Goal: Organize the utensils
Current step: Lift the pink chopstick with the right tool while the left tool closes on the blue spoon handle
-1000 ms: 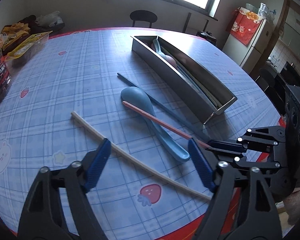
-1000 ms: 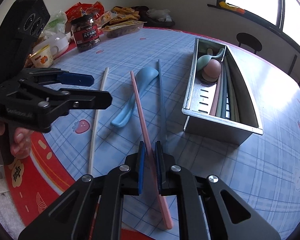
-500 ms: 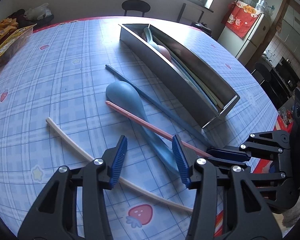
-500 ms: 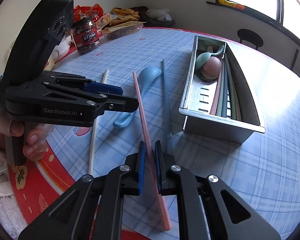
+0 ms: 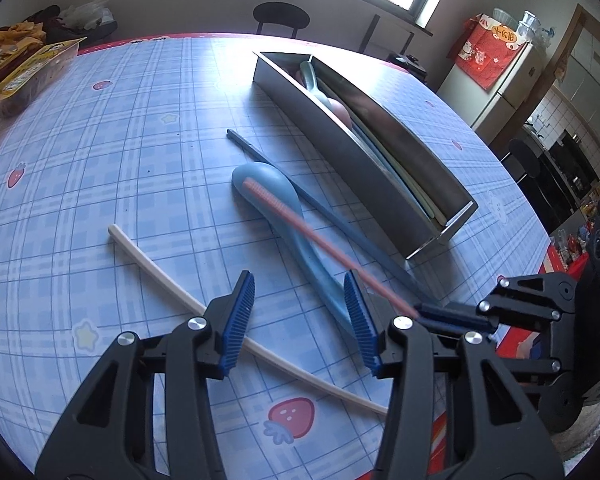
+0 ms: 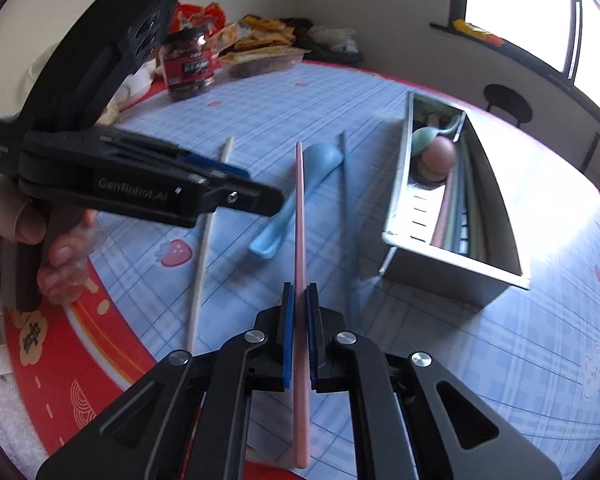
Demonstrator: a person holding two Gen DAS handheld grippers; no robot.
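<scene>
While the pink chopstick (image 6: 299, 216) sits pinched between the pressed-together pads of my right gripper (image 6: 299, 334), I judge the step in hand to be carrying it to the steel utensil tray (image 6: 452, 258) at the right of the right wrist frame. It runs almost straight up the middle of that frame, its long axis along the fingers, far tip over the blue spoon (image 6: 300, 196), near end sticking out below the grip. Next I need to swing it rightward, line it up with the tray's long side and lower it among the sticks already inside. My left gripper (image 5: 300, 320) hangs half spread and empty at the bottom centre of its own frame, above the white chopstick (image 5: 156, 270). A dark blue chopstick (image 5: 328, 216) lies between spoon and tray.
</scene>
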